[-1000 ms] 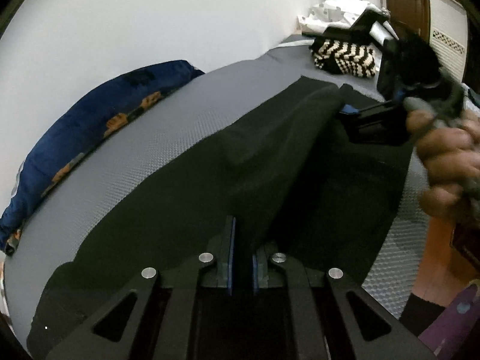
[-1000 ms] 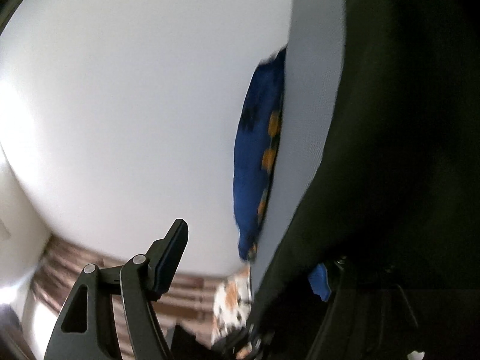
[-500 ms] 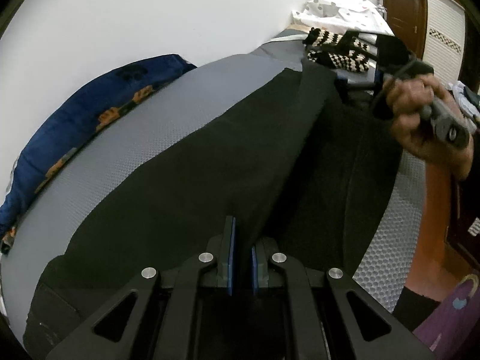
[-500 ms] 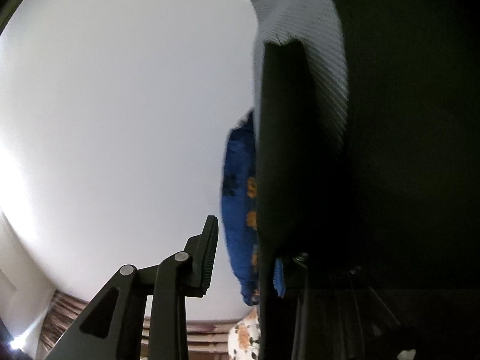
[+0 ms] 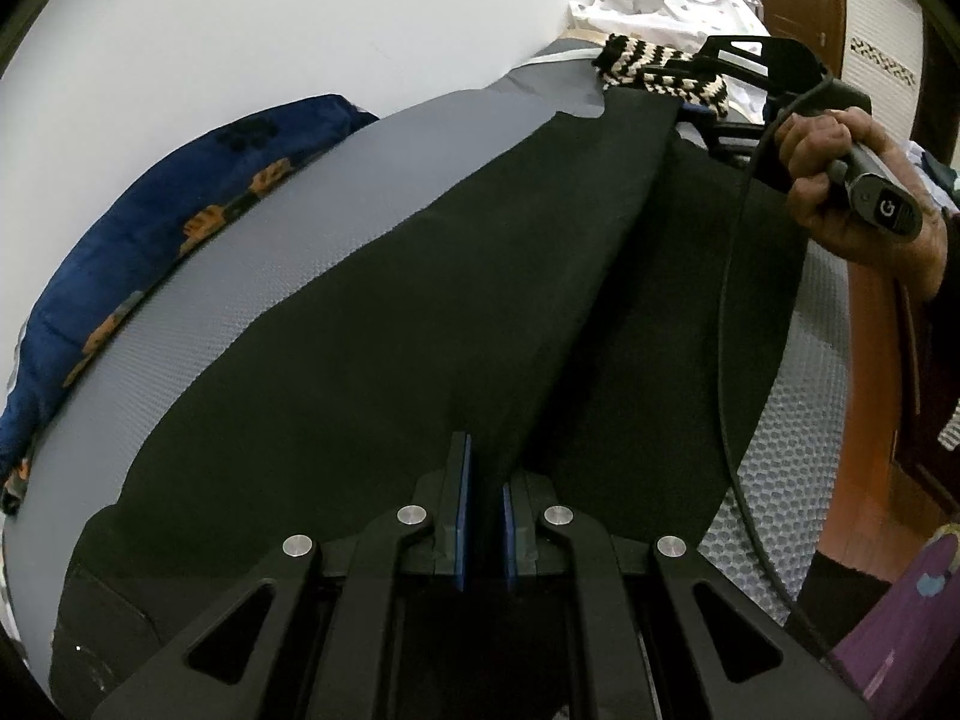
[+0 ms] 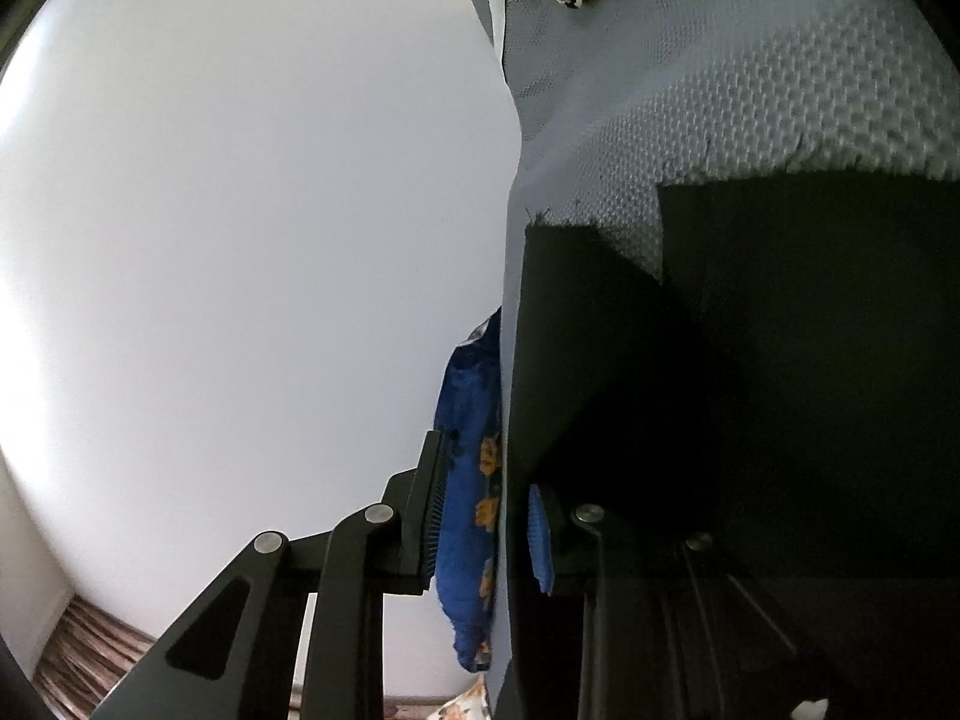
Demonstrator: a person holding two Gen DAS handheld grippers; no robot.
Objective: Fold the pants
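Note:
Black pants (image 5: 390, 330) lie stretched along a grey honeycomb mat (image 5: 360, 180). My left gripper (image 5: 485, 504) is shut on a raised fold of the pants at the near end. At the far end of the leg, a hand (image 5: 840, 180) holds my right gripper (image 5: 690, 102) at the hem. In the right wrist view that gripper (image 6: 486, 516) is rolled on its side and its jaws are closing. The pants' edge (image 6: 780, 360) stands between them, against the blue pad. A gap still shows on the other finger's (image 6: 435, 504) side.
A blue blanket with orange prints (image 5: 150, 228) lies along the white wall. A black-and-cream striped knit (image 5: 660, 69) and a white dotted cloth (image 5: 672, 0) sit past the mat's far end. A black cable (image 5: 729, 300) trails over the pants. The mat's right edge drops to an orange floor.
The right gripper slid outward along the leg to its far hem and its jaws narrowed around the cloth edge. The leg now lies straighter. The left gripper kept its grip and place.

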